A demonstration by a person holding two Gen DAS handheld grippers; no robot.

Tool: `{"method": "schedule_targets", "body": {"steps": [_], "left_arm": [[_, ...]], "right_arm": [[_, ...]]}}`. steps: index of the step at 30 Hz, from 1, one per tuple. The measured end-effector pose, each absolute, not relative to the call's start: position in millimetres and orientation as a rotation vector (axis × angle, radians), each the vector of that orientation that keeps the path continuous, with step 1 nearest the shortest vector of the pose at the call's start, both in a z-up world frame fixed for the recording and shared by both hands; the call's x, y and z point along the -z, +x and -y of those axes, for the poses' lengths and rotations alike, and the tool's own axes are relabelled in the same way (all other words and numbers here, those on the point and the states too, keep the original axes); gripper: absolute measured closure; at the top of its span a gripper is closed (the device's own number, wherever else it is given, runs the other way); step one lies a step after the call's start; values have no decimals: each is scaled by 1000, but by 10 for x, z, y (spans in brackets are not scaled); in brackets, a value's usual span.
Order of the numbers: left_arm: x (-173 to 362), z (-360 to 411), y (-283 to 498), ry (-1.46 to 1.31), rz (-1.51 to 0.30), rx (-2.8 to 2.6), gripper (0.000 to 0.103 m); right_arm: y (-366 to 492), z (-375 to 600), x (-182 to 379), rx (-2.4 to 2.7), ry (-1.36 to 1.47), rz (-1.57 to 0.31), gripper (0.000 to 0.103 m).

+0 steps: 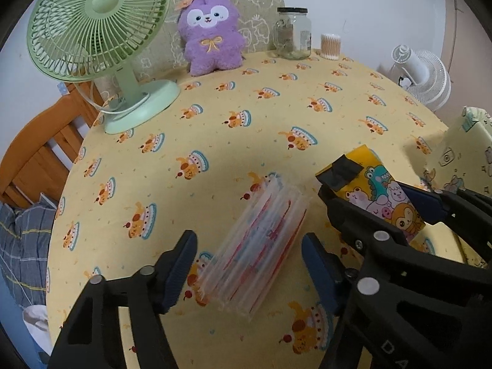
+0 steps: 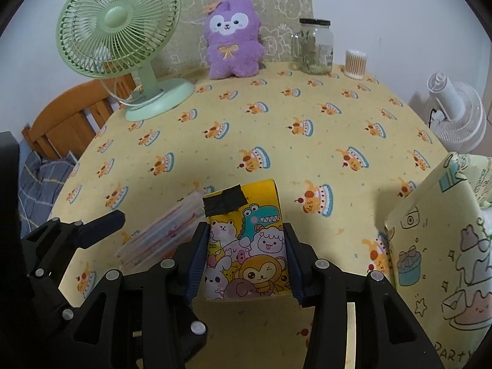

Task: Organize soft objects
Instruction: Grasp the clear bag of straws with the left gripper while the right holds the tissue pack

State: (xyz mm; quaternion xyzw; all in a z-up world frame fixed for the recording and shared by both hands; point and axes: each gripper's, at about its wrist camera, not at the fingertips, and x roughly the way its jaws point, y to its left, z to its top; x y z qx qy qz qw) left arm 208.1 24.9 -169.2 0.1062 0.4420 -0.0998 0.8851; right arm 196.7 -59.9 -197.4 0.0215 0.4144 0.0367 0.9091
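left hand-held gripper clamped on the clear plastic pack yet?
No: the left hand-held gripper straddles the clear plastic pack with red print, with visible gaps between both blue pads and the pack's sides.

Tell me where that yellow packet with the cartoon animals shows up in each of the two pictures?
Left wrist view: the yellow cartoon-animal packet sits right of centre, between the right gripper jaws, beside the clear plastic pack.
Right wrist view: the same packet is bottom centre, clamped between the jaws, its black tape patch at the top.
Shared landmark: the purple plush toy at the table's far edge, beside the green fan.
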Motion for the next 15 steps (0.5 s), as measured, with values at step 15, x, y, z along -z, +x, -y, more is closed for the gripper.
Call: {"method": "schedule_targets", "body": {"steps": [15], "left_arm": [[1736,-267,2027,175,-926,232,69]], "right_arm": [[1969,605,2015,-56,17,-867,54]]}}
